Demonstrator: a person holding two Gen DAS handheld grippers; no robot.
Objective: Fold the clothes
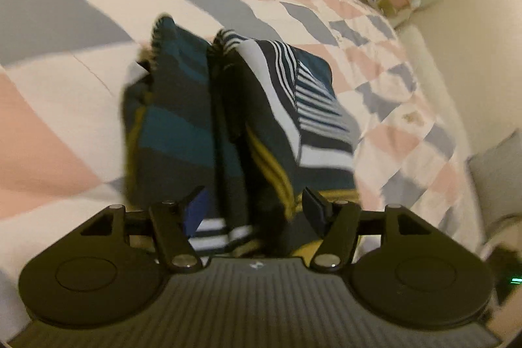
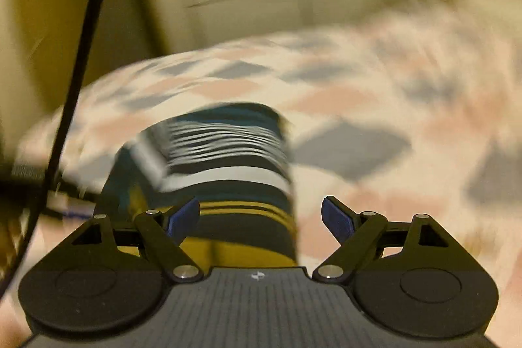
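Two grippers are over a bed w/ a quilt in pink, grey and white diamonds. The left gripper has its fingers spread wide, and the striped garment is bunched between them, from 6 to 12 o'clock in its view; I cannot tell if the pads touch the cloth. The right gripper is also released. The same garment lies under it on the quilt, approx. 11 o'clock. A black cable runs at 9 o'clock. Right view is blurred.
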